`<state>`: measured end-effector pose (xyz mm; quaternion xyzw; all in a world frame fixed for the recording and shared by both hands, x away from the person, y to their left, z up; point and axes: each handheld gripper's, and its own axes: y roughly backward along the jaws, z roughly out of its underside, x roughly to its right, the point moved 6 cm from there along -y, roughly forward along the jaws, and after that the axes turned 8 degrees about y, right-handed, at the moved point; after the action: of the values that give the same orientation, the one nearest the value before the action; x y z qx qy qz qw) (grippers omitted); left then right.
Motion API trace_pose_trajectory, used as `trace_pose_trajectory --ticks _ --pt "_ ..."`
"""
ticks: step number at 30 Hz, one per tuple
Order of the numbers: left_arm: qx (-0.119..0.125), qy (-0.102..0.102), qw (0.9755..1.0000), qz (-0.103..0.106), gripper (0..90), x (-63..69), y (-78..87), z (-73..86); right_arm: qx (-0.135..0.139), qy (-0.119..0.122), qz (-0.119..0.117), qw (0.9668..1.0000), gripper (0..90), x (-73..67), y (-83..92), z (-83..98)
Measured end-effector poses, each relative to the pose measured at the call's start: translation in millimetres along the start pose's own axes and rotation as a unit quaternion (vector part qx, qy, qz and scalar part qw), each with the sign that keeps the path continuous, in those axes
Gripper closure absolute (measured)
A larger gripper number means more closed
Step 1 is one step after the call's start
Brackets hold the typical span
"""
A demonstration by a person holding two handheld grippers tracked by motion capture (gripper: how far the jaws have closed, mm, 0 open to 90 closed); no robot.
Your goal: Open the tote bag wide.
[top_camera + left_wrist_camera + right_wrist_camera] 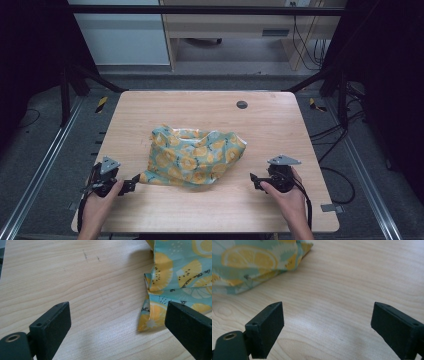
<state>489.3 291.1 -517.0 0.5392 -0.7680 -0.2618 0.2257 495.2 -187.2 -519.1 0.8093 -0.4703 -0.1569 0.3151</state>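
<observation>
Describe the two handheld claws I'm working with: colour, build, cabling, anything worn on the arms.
Both the left claw and right claw are black, each topped by a grey three-cornered plate and trailing a black cable. Each claw has two flat, blocky black jaws with small screw holes. The forearms are bare, with no sleeves or gloves.

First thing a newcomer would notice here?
The crumpled lemon-print cloth in the middle of the wooden table. Then the open left gripper at the cloth's near-left corner, and the open right gripper apart from it on the right.
</observation>
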Motion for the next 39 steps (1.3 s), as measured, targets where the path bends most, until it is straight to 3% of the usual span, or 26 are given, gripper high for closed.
trace_pose_trajectory --ticks 8,11,16,19,20,23,24,25,26,30,35,39 --pt "-0.008 -0.016 0.9998 0.005 6.5 6.5 -3.4 1.2 0.020 0.021 0.008 0.9995 20.0 2.4 17.0 -34.2" --pt "-0.012 -0.022 0.9997 0.001 6.5 8.2 -4.3 2.2 0.007 0.047 0.001 0.9989 21.3 -3.3 18.5 -44.0" --pt "-0.020 -0.024 0.9994 -0.017 6.7 4.8 -3.6 3.3 0.001 0.064 -0.010 0.9979 23.9 -9.3 25.5 -70.3" --pt "-0.018 -0.018 0.9996 -0.015 6.8 3.2 -4.0 3.2 0.001 0.072 -0.017 0.9973 24.9 -12.3 28.6 -82.9" --pt "-0.013 -0.014 0.9997 -0.011 6.8 2.7 -3.2 2.2 0.001 0.077 -0.024 0.9967 26.3 -16.3 31.6 -96.6" --pt "-0.011 -0.015 0.9998 -0.010 6.8 3.2 -2.7 1.4 0.004 0.080 -0.032 0.9962 28.5 -19.6 34.1 -110.8" --pt "-0.010 -0.018 0.9997 -0.010 6.8 3.9 -2.6 0.7 0.007 0.085 -0.034 0.9957 29.8 -22.6 35.5 -124.5" --pt "-0.010 -0.018 0.9997 -0.010 6.8 3.9 -2.6 0.7 0.007 0.085 -0.034 0.9957 29.8 -22.6 35.5 -124.5" --pt "-0.007 -0.019 0.9998 -0.008 6.7 5.0 -2.6 -0.1 0.009 0.088 -0.037 0.9954 31.2 -25.4 35.0 -137.0" --pt "-0.004 -0.021 0.9998 -0.007 6.7 5.5 -2.2 -1.2 0.011 0.082 -0.048 0.9954 34.2 -29.7 27.9 -155.1" --pt "-0.002 -0.021 0.9998 -0.006 6.7 4.3 -2.3 -2.4 0.009 0.065 -0.071 0.9953 38.3 -38.4 11.8 -169.0" --pt "0.000 -0.019 0.9998 -0.005 6.7 3.7 -2.0 -2.9 -0.004 0.059 -0.073 0.9956 41.4 -42.1 -3.9 -173.8"
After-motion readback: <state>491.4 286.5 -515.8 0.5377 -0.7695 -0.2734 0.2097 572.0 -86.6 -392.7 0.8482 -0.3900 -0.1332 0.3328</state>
